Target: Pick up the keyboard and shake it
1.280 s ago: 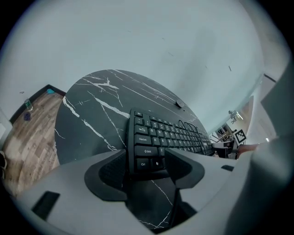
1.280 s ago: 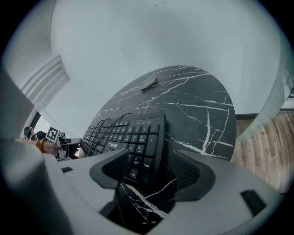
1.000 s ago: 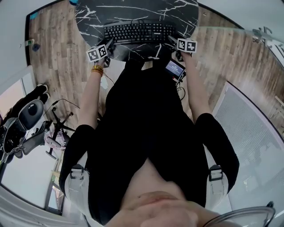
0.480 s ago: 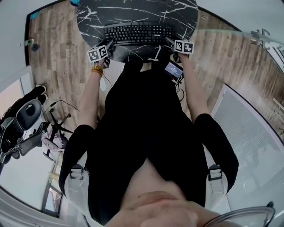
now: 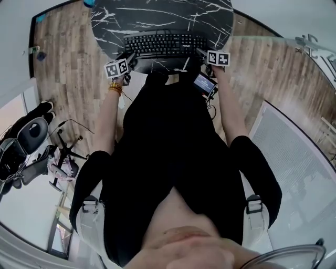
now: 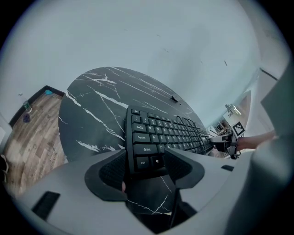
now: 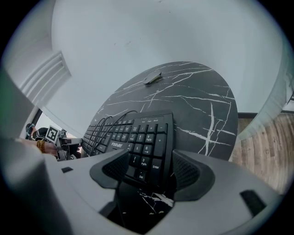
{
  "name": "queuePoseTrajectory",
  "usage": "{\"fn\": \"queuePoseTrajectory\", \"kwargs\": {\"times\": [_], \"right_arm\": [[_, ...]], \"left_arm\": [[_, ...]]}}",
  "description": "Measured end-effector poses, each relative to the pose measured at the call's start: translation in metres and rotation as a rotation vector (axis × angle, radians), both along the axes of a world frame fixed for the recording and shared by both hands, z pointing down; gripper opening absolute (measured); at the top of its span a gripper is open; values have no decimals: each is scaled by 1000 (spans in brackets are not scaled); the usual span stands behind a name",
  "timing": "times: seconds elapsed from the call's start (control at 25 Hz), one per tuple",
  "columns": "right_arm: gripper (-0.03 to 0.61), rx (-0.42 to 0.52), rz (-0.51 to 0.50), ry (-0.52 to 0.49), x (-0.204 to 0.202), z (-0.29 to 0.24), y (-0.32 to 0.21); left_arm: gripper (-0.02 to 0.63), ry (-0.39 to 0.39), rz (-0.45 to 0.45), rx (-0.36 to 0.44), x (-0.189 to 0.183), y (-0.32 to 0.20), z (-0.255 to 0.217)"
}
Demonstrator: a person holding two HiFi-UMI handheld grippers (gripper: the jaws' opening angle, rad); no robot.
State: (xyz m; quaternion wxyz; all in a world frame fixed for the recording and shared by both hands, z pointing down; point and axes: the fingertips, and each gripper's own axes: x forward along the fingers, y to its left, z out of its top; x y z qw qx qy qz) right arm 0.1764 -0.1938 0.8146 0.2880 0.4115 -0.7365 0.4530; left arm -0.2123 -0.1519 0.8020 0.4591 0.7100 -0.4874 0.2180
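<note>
The keyboard [image 5: 164,43] lies flat on the desk [image 5: 157,16] just ahead of me, its long axis running left to right. My left claw [image 6: 146,166] is spread wide around its left end at the Ctrl corner. My right claw [image 7: 151,172] is likewise spread around the number-pad end. Neither looks clamped yet, so both need to close before I lift.

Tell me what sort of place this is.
Probably an office or workroom: a keyboard on a round black marble-look table, a wood-plank floor, and what looks like an office chair off to the side.
</note>
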Motion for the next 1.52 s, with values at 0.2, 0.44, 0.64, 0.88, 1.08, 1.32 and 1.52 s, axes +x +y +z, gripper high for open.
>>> {"fn": "queuePoseTrajectory", "kwargs": {"times": [0.2, 0.44, 0.64, 0.88, 1.08, 1.32, 1.52], "right_arm": [[276, 4, 14, 22, 3, 2, 10], [276, -5, 5, 61, 4, 3, 33], [276, -24, 36, 70, 8, 5, 53], [276, -42, 49, 68, 12, 7, 68], [276, -34, 67, 57, 18, 6, 78], [276, -19, 35, 50, 17, 4, 83], [276, 47, 95, 74, 18, -2, 77]], "left_arm": [[252, -3, 15, 2, 3, 10, 0], [252, -8, 73, -5, 3, 25, 0], [252, -18, 109, -32, 8, 43, 2], [252, -24, 101, -43, 11, 63, 3], [252, -38, 86, -49, 17, 77, 3], [254, -70, 81, -36, 16, 78, 0], [255, -174, 34, 7, 15, 75, -12]]}}
